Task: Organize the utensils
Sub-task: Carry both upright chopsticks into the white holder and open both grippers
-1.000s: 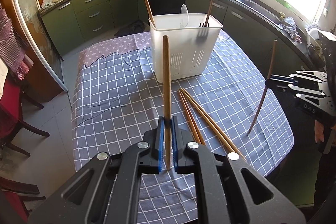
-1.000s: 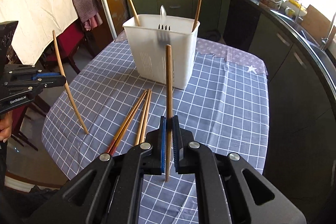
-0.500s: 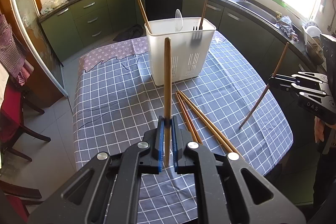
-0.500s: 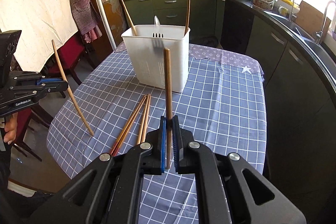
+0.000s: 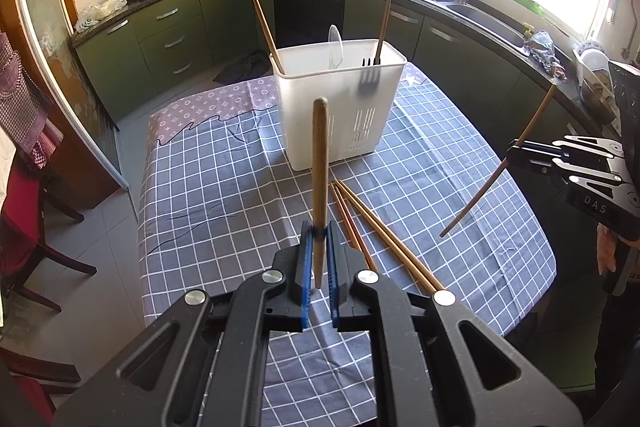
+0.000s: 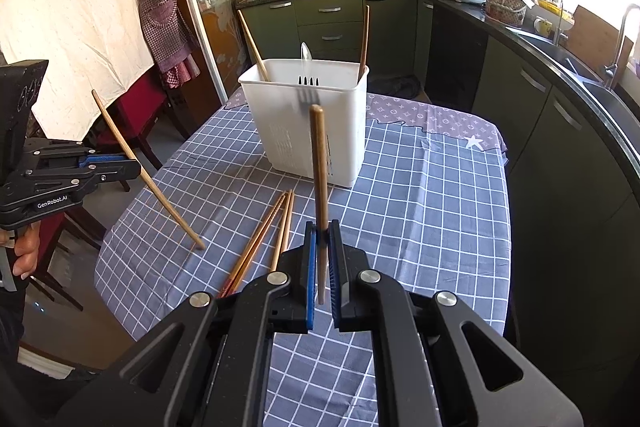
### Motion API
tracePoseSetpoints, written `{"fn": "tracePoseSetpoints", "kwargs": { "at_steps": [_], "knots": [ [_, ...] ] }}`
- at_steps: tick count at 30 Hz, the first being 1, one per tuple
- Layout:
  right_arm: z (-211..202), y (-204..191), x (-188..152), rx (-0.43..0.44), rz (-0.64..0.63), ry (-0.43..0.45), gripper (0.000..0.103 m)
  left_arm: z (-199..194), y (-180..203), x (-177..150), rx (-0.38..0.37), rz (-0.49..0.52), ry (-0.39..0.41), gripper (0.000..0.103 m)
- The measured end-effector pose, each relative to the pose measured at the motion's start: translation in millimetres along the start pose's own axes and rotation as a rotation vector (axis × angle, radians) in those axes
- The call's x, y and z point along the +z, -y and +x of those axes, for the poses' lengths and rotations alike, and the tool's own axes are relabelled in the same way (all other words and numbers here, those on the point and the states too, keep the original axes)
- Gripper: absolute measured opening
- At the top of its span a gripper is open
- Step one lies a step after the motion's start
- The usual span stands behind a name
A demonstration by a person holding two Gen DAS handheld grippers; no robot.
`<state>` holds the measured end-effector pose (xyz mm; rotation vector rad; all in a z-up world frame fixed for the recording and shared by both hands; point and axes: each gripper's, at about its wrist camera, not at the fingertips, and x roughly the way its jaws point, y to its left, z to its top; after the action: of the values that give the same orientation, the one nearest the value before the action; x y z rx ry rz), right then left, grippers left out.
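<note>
A white plastic utensil holder point(image 5: 320, 115) point(image 6: 280, 119) stands on the checked tablecloth. Two chopsticks, a spoon and a fork stick up inside it. My left gripper point(image 5: 319, 231) is shut on a wooden chopstick point(image 5: 320, 163) that points up toward the holder. My right gripper point(image 6: 322, 231) is shut on a second chopstick point(image 6: 319, 163), also upright. Each gripper appears in the other's view: the right gripper point(image 5: 516, 151) at the table's right side with its chopstick point(image 5: 496, 175) slanting down, the left gripper point(image 6: 134, 165) at the left. Three loose chopsticks point(image 5: 380, 239) point(image 6: 264, 239) lie on the cloth between the grippers and the holder.
The table point(image 5: 208, 187) ends close below both grippers and at both sides. Dark red chairs point(image 5: 24, 219) stand to its left. Green kitchen cabinets and a counter with a sink point(image 5: 472, 11) curve behind it. A person's hand point(image 6: 24, 251) holds the left gripper's handle.
Both grippers keep their chopsticks. In the left wrist view, the right gripper's chopstick has tipped from nearly upright to a clear slant. The holder and loose chopsticks lie as before.
</note>
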<state>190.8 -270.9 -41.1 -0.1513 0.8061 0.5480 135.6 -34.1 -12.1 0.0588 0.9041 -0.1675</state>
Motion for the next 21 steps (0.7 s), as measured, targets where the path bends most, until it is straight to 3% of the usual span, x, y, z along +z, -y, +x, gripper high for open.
{"fn": "tracePoseSetpoints", "kwargs": {
  "at_steps": [12, 21],
  "knots": [
    [-19, -5, 30, 0.015, -0.025, 0.029, 0.007, -23, 4, 30, -0.028, 0.017, 0.037, 0.007],
    [-59, -3, 88, -0.004, -0.041, 0.139, 0.007, -76, 3, 103, -0.037, 0.008, 0.228, 0.007]
  ]
}}
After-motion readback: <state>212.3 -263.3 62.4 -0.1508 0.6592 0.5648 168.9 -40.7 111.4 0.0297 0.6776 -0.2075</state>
